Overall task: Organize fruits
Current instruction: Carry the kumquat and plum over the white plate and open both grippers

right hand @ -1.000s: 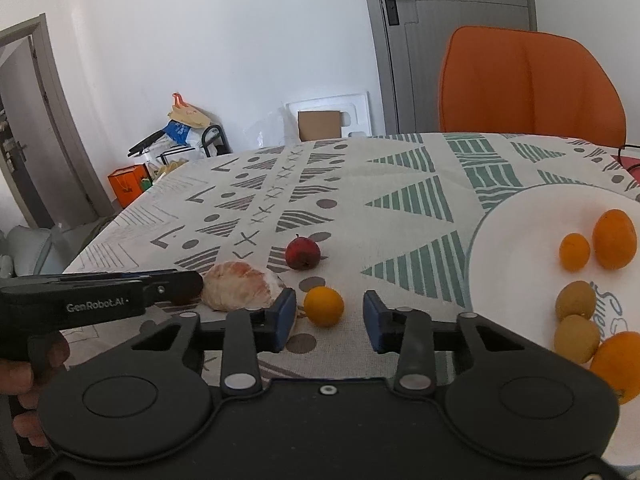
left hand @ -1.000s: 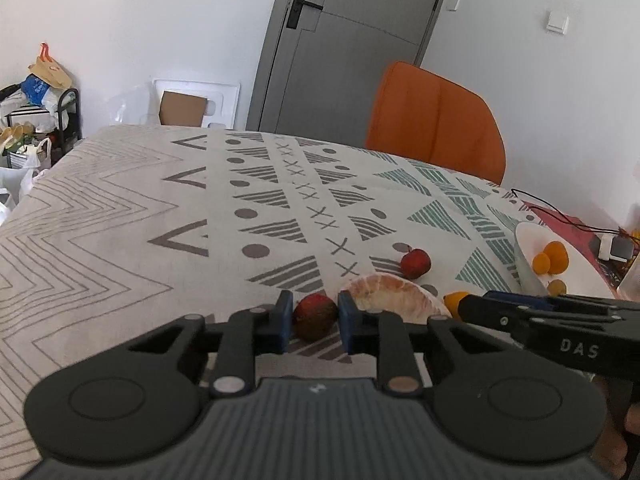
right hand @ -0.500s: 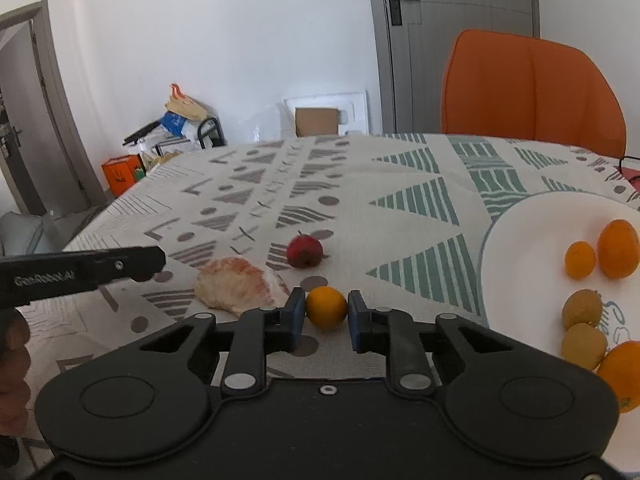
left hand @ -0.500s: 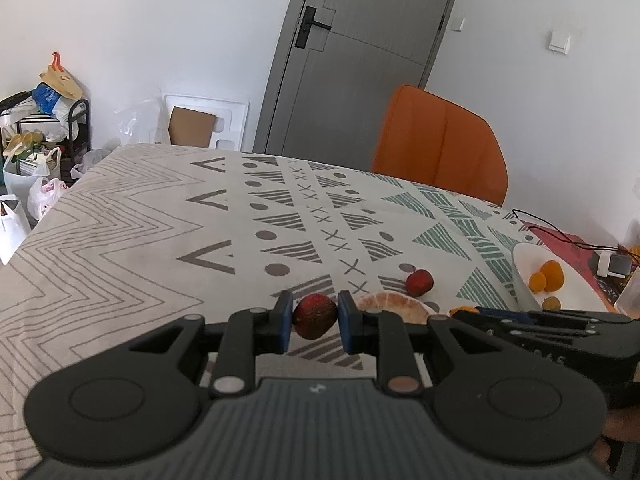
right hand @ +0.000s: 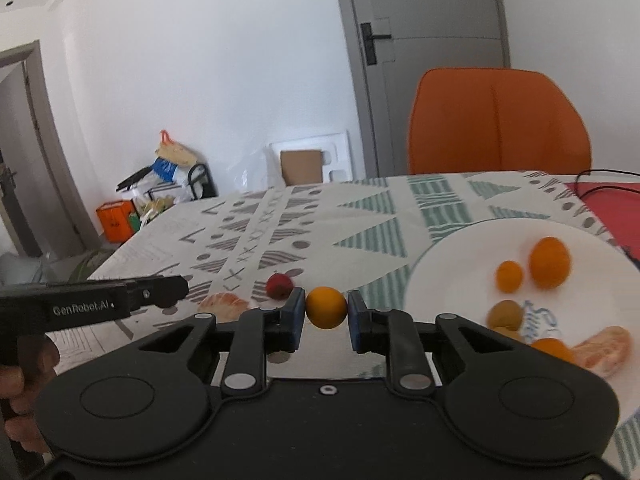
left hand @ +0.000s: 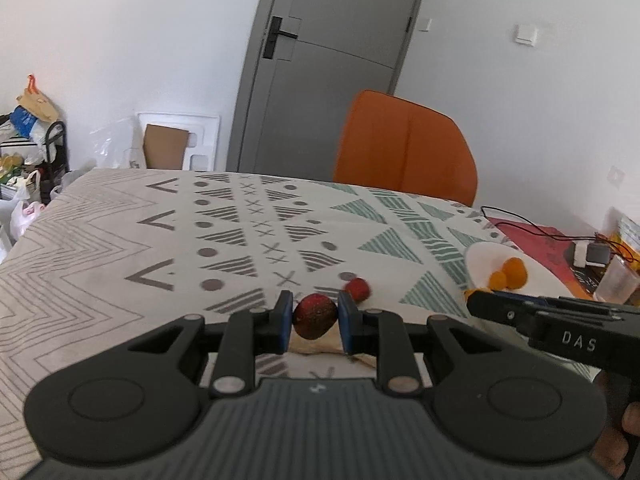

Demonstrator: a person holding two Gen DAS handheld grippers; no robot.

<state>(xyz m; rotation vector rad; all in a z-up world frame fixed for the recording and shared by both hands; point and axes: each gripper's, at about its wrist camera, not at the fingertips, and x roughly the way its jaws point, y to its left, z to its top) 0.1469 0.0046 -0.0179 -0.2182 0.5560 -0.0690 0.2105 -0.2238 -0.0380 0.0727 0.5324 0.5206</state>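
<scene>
Above patterned tablecloth (left hand: 100,248): left gripper (left hand: 314,322) clamps dark red fruit (left hand: 315,316); right gripper (right hand: 325,312) clamps small orange (right hand: 326,307) near white plate (right hand: 452,256).

My desk (left hand: 100,248) wears a cream cloth printed with grey and green triangles, dots and crosses. On it lie a small red fruit (left hand: 357,289), a peeled citrus piece (right hand: 223,303), a white plate (right hand: 452,264) of fruit at my right, and a red mat (left hand: 532,236) with a charger beyond
</scene>
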